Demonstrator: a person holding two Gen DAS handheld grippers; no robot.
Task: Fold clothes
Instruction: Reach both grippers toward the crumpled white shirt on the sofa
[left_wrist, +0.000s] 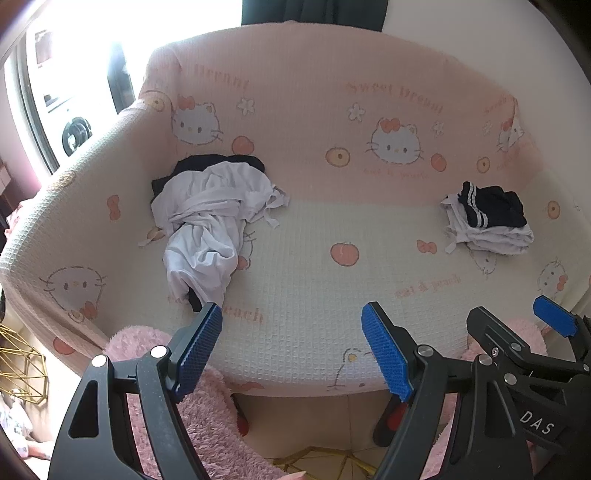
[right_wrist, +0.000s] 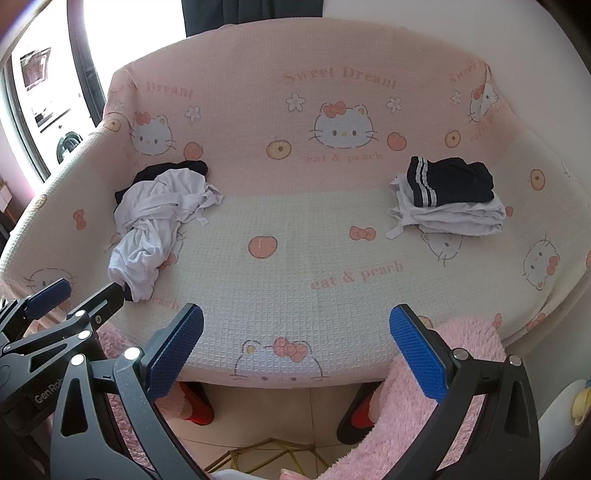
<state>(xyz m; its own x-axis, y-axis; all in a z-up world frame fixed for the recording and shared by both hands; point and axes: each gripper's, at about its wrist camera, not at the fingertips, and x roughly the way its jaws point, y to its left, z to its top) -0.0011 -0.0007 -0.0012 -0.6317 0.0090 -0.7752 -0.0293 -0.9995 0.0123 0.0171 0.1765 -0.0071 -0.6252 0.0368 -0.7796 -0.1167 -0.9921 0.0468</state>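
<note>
White and dark garments lie crumpled in a heap at the sofa's left; a folded stack sits at its right. Left gripper and right gripper hover spread, empty. Advise pinching one garment's edge only, lifting it clear of the heap.

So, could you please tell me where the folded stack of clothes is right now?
The folded stack sits on the right of the sofa seat, close to the backrest, a navy striped garment on top; the unfolded pile lies far left.
</note>
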